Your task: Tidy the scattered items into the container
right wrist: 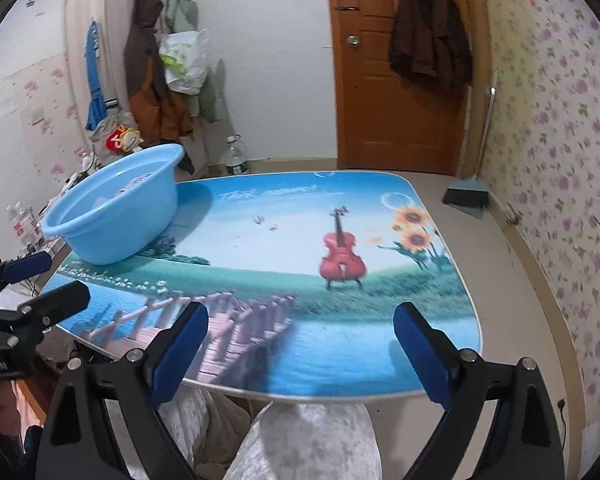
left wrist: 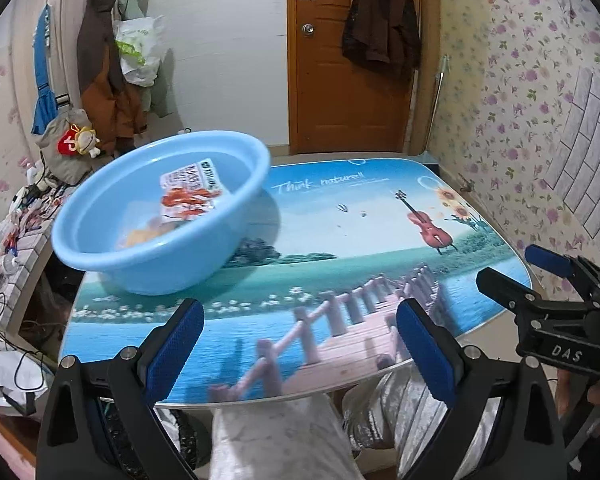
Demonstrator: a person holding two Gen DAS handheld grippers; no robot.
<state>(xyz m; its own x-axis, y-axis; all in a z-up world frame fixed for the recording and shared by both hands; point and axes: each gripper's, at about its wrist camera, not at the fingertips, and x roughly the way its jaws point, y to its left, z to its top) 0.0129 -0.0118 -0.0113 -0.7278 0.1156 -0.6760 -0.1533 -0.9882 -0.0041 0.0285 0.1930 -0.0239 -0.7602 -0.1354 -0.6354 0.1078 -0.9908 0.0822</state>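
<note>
Both grippers hang over the near edge of the table, above the person's knees. Left gripper (left wrist: 300, 316) stands with its blue pads spread wide and nothing between them; right gripper (right wrist: 300, 320) is spread just as wide and just as empty. In the left wrist view the right gripper (left wrist: 540, 268) shows at the right margin, off the table's near right corner, its fingers parted too.

Ahead of them the table (right wrist: 440, 336) runs out with rounded corners and a thin pale rim, its printed top of boardwalk, lake and violin bare across the whole middle and right side. That is the open ground: from the near edge to the far edge nothing stands in the way.

At the far left corner sits the light blue basin (left wrist: 100, 240), round, mouth upward, its rim reaching out past the table's left edge. Inside it lies a white and red packet (left wrist: 188, 194), flat against the far wall, its long side running roughly from near left to far right; something orange (left wrist: 144, 236) lies beside it lower down, too blurred to name.

Beyond the table stands a wooden door (left wrist: 340, 92) with a brown coat (left wrist: 380, 20) hung on it, and clear floor on the right where a dustpan (right wrist: 466, 194) rests against the flowered wall.
</note>
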